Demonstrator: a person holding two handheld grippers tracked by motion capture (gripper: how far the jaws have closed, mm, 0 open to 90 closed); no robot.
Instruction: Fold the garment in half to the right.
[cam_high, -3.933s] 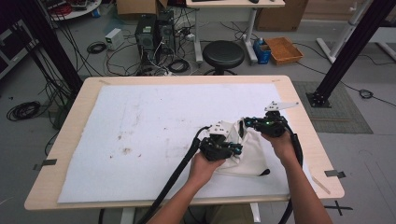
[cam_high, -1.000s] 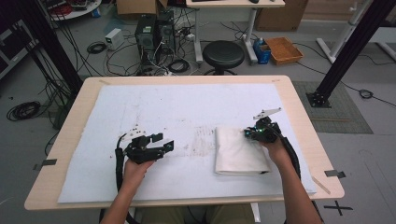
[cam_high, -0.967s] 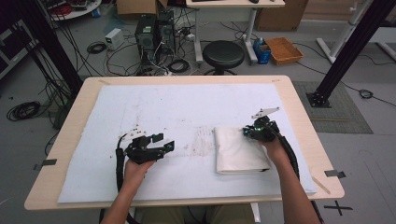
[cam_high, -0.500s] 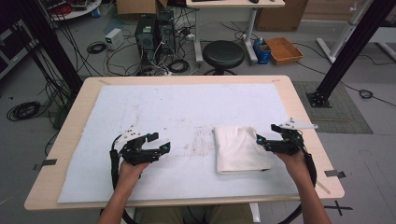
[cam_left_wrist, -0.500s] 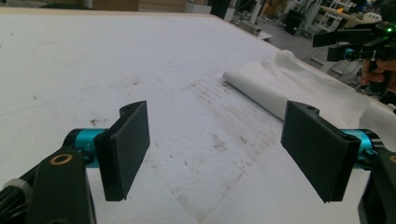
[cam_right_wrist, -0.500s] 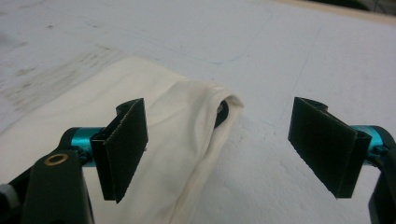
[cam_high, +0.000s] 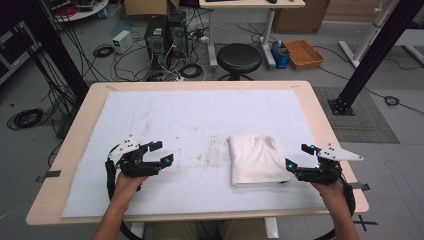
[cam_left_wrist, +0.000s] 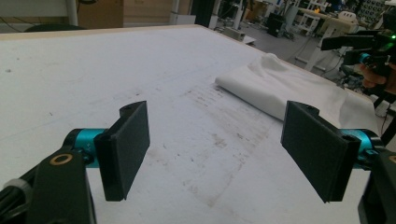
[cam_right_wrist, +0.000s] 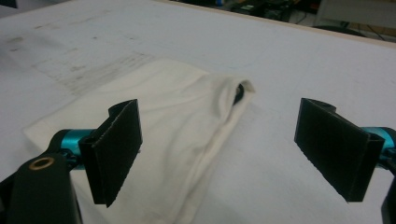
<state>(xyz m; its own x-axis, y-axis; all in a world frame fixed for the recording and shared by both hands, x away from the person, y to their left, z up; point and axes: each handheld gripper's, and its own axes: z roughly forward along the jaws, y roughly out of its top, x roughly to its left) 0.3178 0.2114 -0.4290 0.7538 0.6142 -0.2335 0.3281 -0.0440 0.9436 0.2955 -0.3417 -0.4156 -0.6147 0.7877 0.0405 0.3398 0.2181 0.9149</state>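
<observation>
A folded white cloth (cam_high: 257, 159) is lying on the white sheet (cam_high: 190, 115) that is covering the wooden table (cam_high: 320, 120), right of centre and toward the person's side, with smudged grey marks on the sheet just to its left. Both grippers are sitting apart from it now, with nothing held: about four seconds ago the two hands were working together right on top of the cloth, which was still bunched, whereas it is now resting flat as a neat rectangle. The left gripper (cam_high: 160, 155) is hovering over the near left part of the sheet, well apart from the cloth, roughly where it was a second ago, and its jaws are standing wide apart with only bare sheet between them in the left gripper view (cam_left_wrist: 215, 154). In that view the cloth (cam_left_wrist: 285, 88) is lying ahead and to the right, and the other hand's gripper (cam_left_wrist: 359, 46) is showing farther off beyond it. The right gripper (cam_high: 299, 163) has been pulling back: a second ago it was at the cloth's far right corner, and it is now sitting near the table's right edge, just beside the cloth's near right corner. Its jaws are spread wide too (cam_right_wrist: 219, 149), with the cloth's (cam_right_wrist: 154, 126) edge and an opening in the fabric lying between and beyond them, not pinched.
</observation>
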